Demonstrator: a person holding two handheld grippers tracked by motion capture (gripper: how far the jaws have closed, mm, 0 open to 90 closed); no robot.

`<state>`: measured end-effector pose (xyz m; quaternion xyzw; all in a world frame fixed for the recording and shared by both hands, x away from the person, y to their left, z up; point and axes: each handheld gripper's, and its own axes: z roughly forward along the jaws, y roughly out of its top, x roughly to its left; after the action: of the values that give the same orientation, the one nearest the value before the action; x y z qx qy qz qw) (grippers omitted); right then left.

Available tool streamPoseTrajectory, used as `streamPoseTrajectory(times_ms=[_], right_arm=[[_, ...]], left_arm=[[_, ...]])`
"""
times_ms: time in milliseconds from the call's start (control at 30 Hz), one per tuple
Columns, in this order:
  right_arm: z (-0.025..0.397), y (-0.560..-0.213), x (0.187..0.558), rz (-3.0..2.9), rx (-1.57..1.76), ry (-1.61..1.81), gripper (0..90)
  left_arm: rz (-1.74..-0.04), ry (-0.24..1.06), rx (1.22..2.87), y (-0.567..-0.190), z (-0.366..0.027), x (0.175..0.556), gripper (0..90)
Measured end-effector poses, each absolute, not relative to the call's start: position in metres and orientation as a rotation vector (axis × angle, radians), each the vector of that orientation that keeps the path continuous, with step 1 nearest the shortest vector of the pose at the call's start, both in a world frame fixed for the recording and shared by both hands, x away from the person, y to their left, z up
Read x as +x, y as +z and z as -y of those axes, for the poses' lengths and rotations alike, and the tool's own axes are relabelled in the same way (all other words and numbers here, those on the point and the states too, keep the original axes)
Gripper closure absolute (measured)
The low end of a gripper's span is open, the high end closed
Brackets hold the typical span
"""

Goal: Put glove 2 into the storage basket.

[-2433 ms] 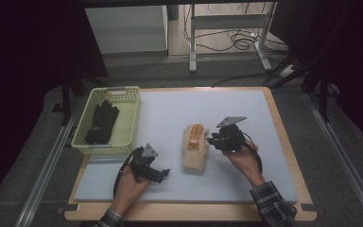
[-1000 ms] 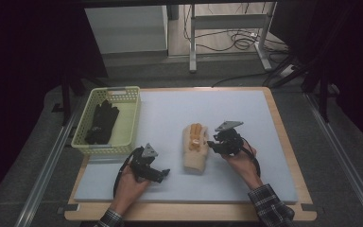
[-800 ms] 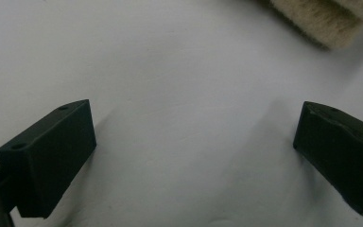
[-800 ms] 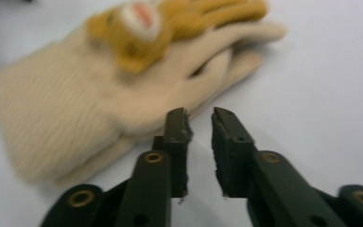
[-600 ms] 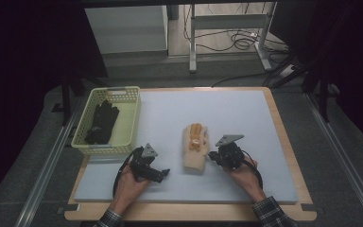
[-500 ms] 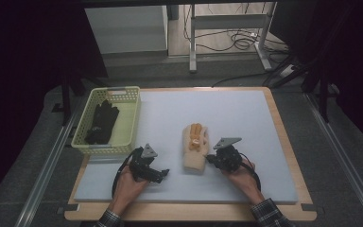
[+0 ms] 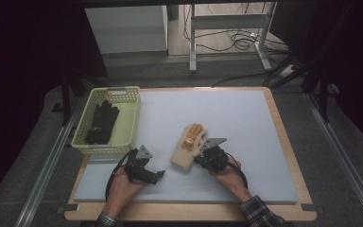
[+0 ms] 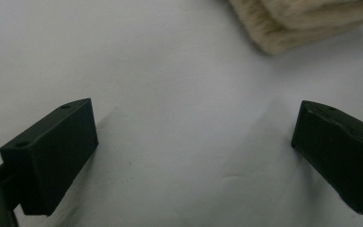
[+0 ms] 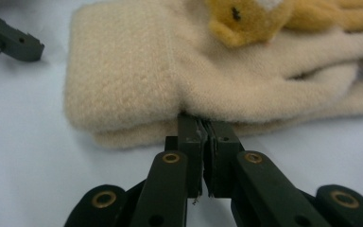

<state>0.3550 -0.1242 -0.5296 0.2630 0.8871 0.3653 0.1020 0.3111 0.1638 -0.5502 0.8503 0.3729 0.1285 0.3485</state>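
Cream glove gripped, basket trip judged not yet begun.
Right gripper jaws pinched the glove's edge; left gripper, beside the glove, gaped empty.

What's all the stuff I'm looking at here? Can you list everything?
Glove: one, cream with orange-yellow fingers, middle of the mat, near the front.
Basket: one, pale yellow, left side of the table.
Dark gloves: count unclear, black, inside the basket.
Mat: one, pale blue-white, covering the table top.
Table: one, wooden edge around the mat.
Cables: several, dark, on the floor behind the table.
Left gripper: one, black, jaws wide apart, low on the mat near the glove's cuff.
Right gripper: one, black, jaws closed at the glove's edge.
Hands: two, each holding a gripper, front edge.
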Motion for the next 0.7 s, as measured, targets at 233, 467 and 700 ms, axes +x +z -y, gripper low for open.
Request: streamPoseTrajectory(times_ms=[233, 467, 700], right_arm=[[0.109, -0.531, 0.359, -2.620, 0.763, 1.083, 84.6], [0.096, -0.532, 0.364, -2.605, 0.744, 1.078, 84.6], [0.087, -0.533, 0.368, -2.586, 0.746, 1.074, 84.7]], left_arm=[[-0.966, 0.337, 2.206, -0.550, -0.163, 0.311, 1.2], [-0.967, 0.336, 2.202, -0.551, -0.163, 0.311, 1.2], [-0.967, 0.336, 2.198, -0.551, -0.164, 0.311, 1.5]])
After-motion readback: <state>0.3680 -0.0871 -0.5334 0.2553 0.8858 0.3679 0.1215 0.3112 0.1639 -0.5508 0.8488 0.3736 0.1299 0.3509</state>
